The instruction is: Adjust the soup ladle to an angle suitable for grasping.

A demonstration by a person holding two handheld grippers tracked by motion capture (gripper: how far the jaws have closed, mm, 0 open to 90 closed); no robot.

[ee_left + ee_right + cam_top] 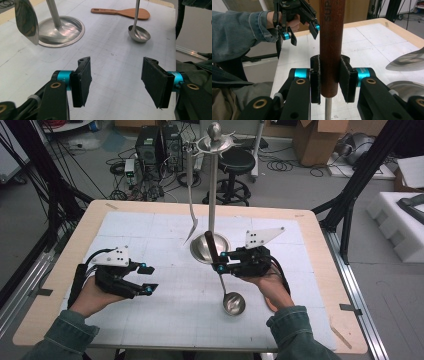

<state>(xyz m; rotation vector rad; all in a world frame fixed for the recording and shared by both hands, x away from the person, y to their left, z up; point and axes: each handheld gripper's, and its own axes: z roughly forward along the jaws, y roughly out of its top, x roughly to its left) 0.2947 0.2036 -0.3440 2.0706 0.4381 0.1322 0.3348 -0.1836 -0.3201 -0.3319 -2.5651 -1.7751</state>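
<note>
The right gripper (pixel 220 262) had its jaws clamped on the dark wooden handle of the ladle (pixel 226 285), and in the right gripper view that handle (pixel 332 45) ran straight up between the two pads with the thin metal shaft leaving below them. From the high view the ladle's long axis ran roughly from 12 down to 6 o'clock, its bowl (pixel 233 303) low over the counter (pixel 60 270) or resting on it; which, I could not tell. The rack (pixel 213 195) stood just at 11 o'clock of the grip, with a spatula (pixel 191 195) hanging from its top ring. Any hanging move would likely have to carry the handle end up toward that ring. The left gripper (pixel 147 279) sat well apart at 9 o'clock, its jaws open and holding nothing. A wooden rice paddle (pixel 121 12) lay beyond the bowl.
</note>
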